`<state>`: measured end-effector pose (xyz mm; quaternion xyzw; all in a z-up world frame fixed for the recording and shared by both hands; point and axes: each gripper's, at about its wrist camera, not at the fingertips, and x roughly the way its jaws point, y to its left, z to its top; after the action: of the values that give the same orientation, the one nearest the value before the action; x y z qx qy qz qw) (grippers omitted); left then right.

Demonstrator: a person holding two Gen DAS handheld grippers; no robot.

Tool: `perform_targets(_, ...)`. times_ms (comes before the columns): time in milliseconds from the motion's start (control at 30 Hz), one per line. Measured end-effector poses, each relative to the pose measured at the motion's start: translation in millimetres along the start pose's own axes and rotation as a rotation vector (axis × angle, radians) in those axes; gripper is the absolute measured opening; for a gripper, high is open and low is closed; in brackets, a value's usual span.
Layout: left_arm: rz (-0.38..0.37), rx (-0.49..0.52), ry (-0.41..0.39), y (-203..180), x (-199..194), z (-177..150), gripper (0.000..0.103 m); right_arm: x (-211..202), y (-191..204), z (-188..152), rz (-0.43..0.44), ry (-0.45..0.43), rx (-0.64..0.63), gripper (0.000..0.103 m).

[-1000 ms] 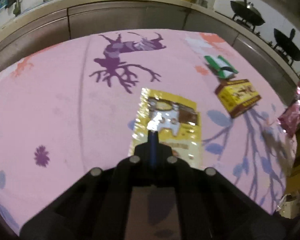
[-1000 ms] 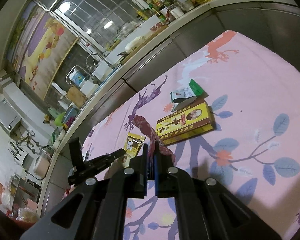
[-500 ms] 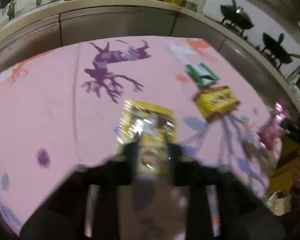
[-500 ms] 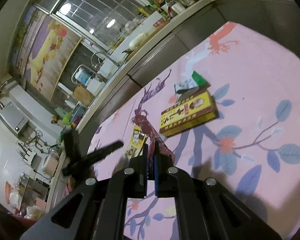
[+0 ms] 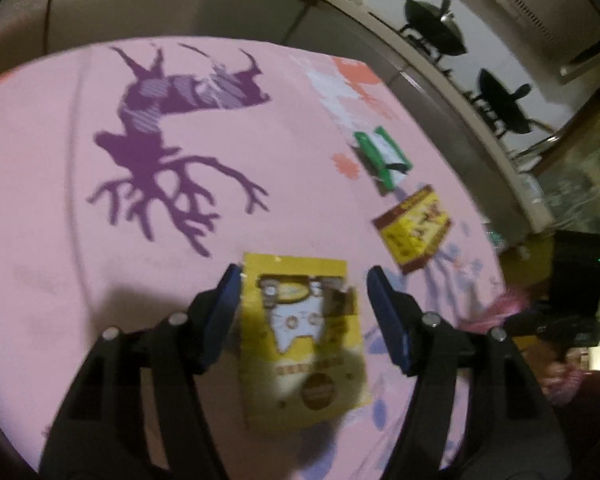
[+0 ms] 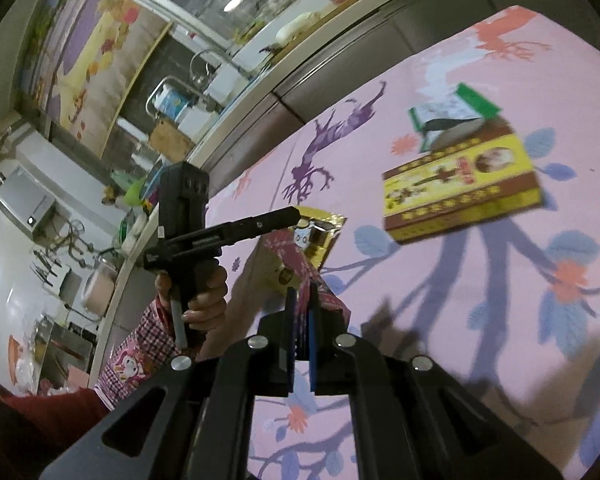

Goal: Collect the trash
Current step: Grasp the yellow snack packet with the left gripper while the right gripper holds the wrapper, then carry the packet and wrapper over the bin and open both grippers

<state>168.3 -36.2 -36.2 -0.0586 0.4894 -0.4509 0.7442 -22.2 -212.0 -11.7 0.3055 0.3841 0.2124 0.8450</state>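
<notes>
A flat yellow snack packet with a cat picture [image 5: 302, 344] lies on the pink tablecloth [image 5: 60, 208]. My left gripper [image 5: 304, 280] is open, its fingers either side of the packet's top end, just above it. The packet also shows in the right wrist view [image 6: 320, 232], under the left gripper [image 6: 296, 213]. My right gripper [image 6: 302, 304] is shut on a red patterned wrapper [image 6: 300, 264], held above the cloth. A yellow and brown box [image 5: 414, 228] [image 6: 460, 188] and a green and white packet [image 5: 382, 156] [image 6: 452, 114] lie further right.
A grey counter [image 5: 220, 12] runs behind the table, with a sink and bottles [image 6: 204, 68]. Woks [image 5: 436, 28] stand on a stove at the far right. The table's right edge [image 5: 496, 264] drops off beyond the box.
My left gripper has opened from shut and moved down over the yellow packet, so its fingers now straddle it. My right gripper stays shut on the wrapper and has shifted slightly.
</notes>
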Motion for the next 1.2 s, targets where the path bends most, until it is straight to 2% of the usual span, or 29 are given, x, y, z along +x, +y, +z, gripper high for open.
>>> perform_targets(133, -0.117, -0.042, 0.012, -2.4, 4.2, -12.2, 0.058, 21.3, 2.3, 4.5, 0.001, 0.032, -0.006, 0.002)
perform_targets(267, -0.205, -0.077, 0.017, -10.8, 9.3, -29.3, 0.051, 33.5, -2.8, 5.3, -0.011, 0.052, 0.014, 0.002)
perform_targets(367, -0.250, -0.099, 0.009, -17.8, 10.0, -40.6, 0.050, 36.6, -11.9, 2.5, -0.031, 0.058, 0.040, 0.002)
perform_targets(533, -0.300, -0.129, 0.006, -35.5, 16.0, -58.3, 0.047, 31.3, -41.8, -3.8, -0.002, 0.045, 0.159, 0.002)
perform_targets(633, -0.280, -0.116, 0.035, -54.2, 26.6, -68.9, 0.023, 25.3, -52.7, -8.6, 0.005, 0.037, 0.194, 0.002)
perform_targets(667, -0.252, -0.103, 0.038, -60.6, 30.2, -71.3, 0.002, 21.8, -56.9, -11.4, 0.018, 0.033, 0.211, 0.002)
perform_targets(733, -0.189, -0.087, 0.044, -69.4, 34.6, -73.8, 0.000, 12.5, -60.4, -14.8, 0.034, 0.022, 0.220, 0.002)
perform_targets(867, -0.157, -0.062, 0.018, -90.3, 26.2, -69.2, 0.000, -21.4, -65.3, -21.8, 0.050, -0.035, 0.208, 0.002)
perform_targets(1033, -0.183, 0.026, -0.020, -141.9, 16.0, -44.1, 0.000, -90.8, -93.5, -21.9, 0.047, -0.197, 0.232, 0.002)
perform_targets(1133, -0.212, 0.112, 0.007, -188.0, 36.1, -19.9, 0.000, -144.5, -124.1, -21.2, 0.014, -0.330, 0.270, 0.002)
perform_targets(1200, -0.237, 0.188, 0.042, -233.0, 65.5, 3.9, 0.000, -181.0, -145.4, -19.9, -0.029, -0.416, 0.290, 0.002)
